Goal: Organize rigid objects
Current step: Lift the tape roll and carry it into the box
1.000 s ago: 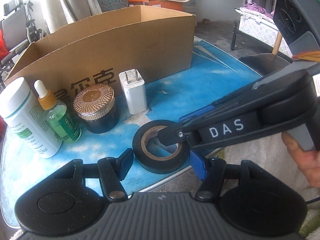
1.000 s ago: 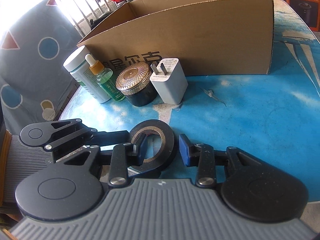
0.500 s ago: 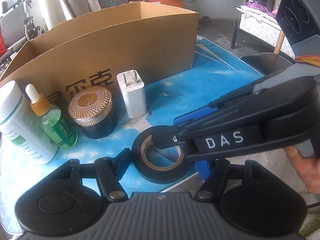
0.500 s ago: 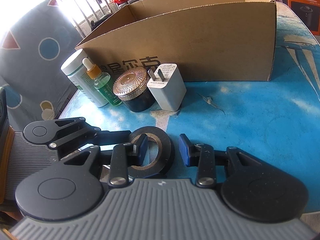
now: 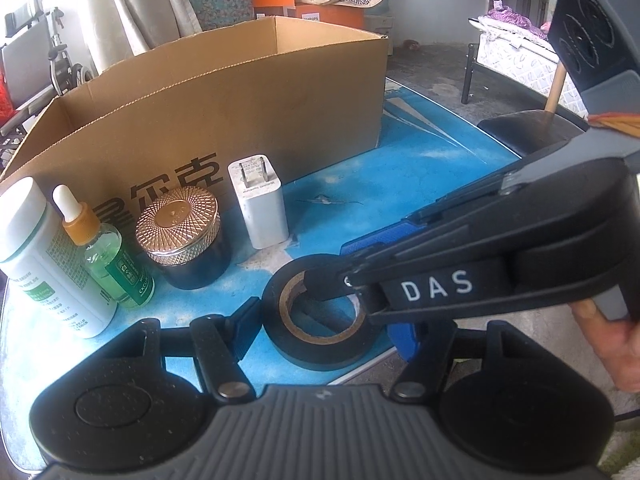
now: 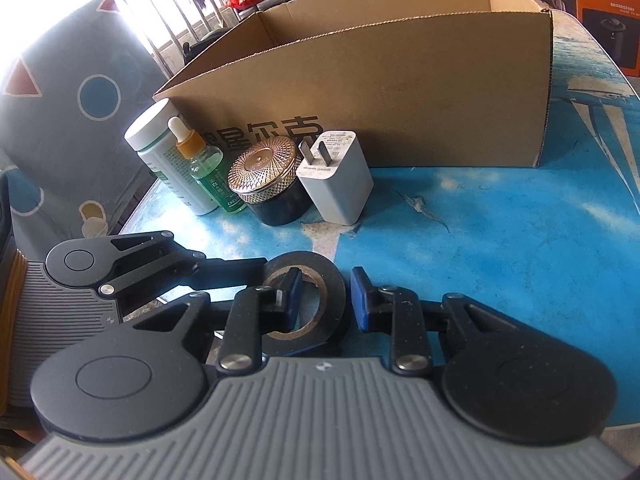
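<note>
So both grippers sit on the same black tape roll (image 5: 320, 320), which lies flat at the near edge of the blue table (image 6: 500, 240), hole axis vertical. My right gripper (image 6: 326, 300) is the one set to take it: jaws apart, left finger (image 6: 290, 296) down inside the cardboard core, right finger just outside the rim, so the roll's wall stands between the pads and closing should pinch it. My left gripper (image 5: 326, 330) straddles the whole roll from outside, jaws apart, near pad about touching the rim, far pad mostly hidden by the right tool. I judge right the better placed; left needs to back off or just steady.

Roll: matte vinyl, smooth sides, brown core, a ring with no long axis.

Further out, a row in front of the box: white charger block (image 6: 338, 178) prongs up, dark glass jar (image 6: 270, 182) with knurled copper lid, green dropper bottle (image 6: 206, 168), white plastic bottle (image 6: 160, 148). All upright, rigid, close together.

Behind them the open cardboard box (image 6: 400, 92), corrugated, presumably the drop target; from the roll it lies straight ahead, over that row
</note>
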`<state>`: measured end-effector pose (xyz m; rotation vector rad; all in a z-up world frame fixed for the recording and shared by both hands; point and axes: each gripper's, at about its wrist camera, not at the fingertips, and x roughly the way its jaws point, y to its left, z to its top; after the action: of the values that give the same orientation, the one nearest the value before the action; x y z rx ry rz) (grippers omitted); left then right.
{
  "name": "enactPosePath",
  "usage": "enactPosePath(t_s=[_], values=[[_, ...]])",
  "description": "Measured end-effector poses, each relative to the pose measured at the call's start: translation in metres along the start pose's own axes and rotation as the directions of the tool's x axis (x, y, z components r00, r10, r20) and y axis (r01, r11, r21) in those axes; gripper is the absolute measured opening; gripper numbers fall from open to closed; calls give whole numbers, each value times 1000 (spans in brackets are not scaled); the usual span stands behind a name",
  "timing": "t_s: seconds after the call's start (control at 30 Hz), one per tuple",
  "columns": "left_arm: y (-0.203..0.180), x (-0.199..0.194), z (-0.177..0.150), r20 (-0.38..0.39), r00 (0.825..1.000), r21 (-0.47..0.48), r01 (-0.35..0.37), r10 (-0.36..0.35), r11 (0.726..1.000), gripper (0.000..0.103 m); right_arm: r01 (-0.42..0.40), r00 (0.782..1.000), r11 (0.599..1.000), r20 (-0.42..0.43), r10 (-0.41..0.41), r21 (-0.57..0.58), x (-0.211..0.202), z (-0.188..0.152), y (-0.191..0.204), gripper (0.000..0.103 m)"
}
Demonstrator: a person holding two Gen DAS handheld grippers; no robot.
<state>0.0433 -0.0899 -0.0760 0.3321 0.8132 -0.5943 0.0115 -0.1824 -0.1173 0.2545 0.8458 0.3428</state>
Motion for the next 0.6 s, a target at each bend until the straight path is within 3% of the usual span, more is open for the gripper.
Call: enactPosePath(t_s=[0.37,0.6], values=[[-9,-33,6,90,996,15,-23,22,1000,68,29,996,999,91,-25,-37,-35,5,14,25],[-12,-63,28,188,980,38,-72,64,997,68,43,980,995,196,-25,-86,-69,24,31,25]])
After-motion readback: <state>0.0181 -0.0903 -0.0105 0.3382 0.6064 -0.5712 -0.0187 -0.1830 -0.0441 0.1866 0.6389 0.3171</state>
